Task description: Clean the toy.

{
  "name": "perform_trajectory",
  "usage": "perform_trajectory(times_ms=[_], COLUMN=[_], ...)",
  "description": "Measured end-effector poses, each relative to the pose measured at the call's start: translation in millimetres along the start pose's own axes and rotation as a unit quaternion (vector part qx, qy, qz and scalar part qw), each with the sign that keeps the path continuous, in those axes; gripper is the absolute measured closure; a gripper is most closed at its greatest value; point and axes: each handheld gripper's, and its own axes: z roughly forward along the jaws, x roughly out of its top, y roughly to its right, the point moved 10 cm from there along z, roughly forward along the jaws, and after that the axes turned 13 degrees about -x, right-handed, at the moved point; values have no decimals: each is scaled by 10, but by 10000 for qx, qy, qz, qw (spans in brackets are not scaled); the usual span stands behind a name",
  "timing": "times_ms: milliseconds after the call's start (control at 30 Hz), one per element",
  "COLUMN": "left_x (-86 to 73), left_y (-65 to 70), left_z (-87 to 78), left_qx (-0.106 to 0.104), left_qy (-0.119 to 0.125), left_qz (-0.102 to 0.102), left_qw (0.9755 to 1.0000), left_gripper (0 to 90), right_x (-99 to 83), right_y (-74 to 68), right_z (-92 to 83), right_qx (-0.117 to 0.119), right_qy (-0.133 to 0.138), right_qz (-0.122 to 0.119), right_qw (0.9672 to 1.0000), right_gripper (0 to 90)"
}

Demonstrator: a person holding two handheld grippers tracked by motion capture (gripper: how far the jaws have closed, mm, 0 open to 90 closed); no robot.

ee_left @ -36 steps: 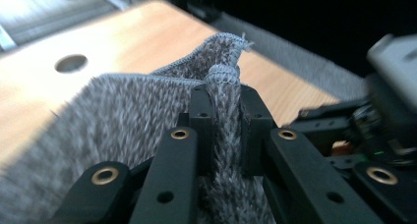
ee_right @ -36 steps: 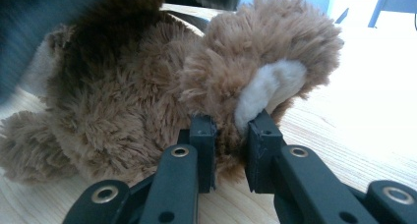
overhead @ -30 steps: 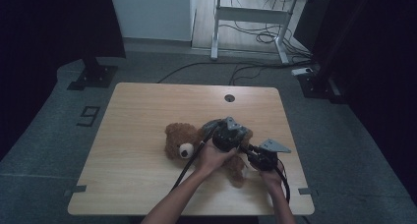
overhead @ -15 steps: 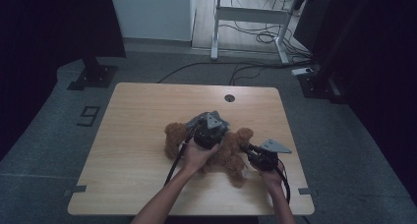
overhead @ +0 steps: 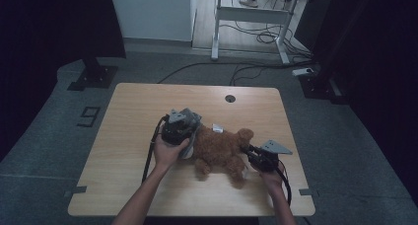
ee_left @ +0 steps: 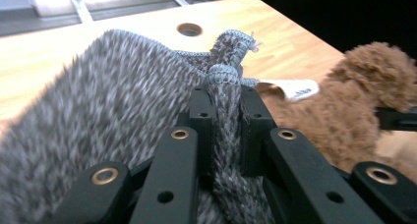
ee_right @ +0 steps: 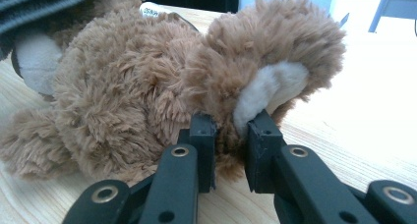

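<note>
A brown teddy bear [overhead: 219, 150] lies on its side mid-table, feet to the right. A grey knitted garment [overhead: 191, 136] bunches over its head end. My left gripper [overhead: 183, 120] is above that end; in the left gripper view it [ee_left: 223, 103] is shut on the garment's ribbed edge [ee_left: 223, 76], with the knit [ee_left: 98, 111] spread to the left. My right gripper [overhead: 249, 151] sits at the bear's right; its own view shows it [ee_right: 231, 133] shut on a foot with a cream sole [ee_right: 268, 89]. The bear's head is hidden under the knit and my hand.
The wooden table [overhead: 148, 101] has a round cable hole [overhead: 230, 98] near its far edge. A white label [overhead: 217, 129] sticks out of the bear's back. Beyond the table are a black stand base [overhead: 93, 77], floor cables [overhead: 256, 37] and a desk frame [overhead: 246, 15].
My left gripper has moved left along the bear with the grey knit in it, and the bear's head, visible before, is now covered. The right gripper has stayed on the foot.
</note>
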Motion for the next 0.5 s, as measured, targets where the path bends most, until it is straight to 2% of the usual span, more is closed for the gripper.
perform_trajectory(times_ms=[100,167,200,267,367,433,500], left_x=[-23,-116,-183,-282,-339,-398,-445], left_y=[-173,-320,-393,-502,-591,-680,-728], left_z=[-127,-182,-195,-239,-311,-354,-371], left_qx=[266,440,488,441,657,890,873], left_qy=[42,-33,-96,4,-63,-233,-292], left_qz=[-30,-131,-202,-433,-419,-382,-462], left_qw=[9996,9989,9986,9981,9969,9950,9947], left_gripper=[793,792,792,792,792,792,792], right_x=[-4,-4,-3,-1,-9,-13,-14], right_y=[1,2,3,-1,-8,-2,0], right_z=[-1,2,3,4,13,14,9], right_qx=[-2,0,4,30,18,4,1], right_qy=[-13,-8,-9,-2,-17,-29,-39], right_qz=[4,11,16,29,27,44,36], right_qw=[10000,10000,10000,10000,10000,10000,10000], right_gripper=[768,768,768,768,768,769,769])
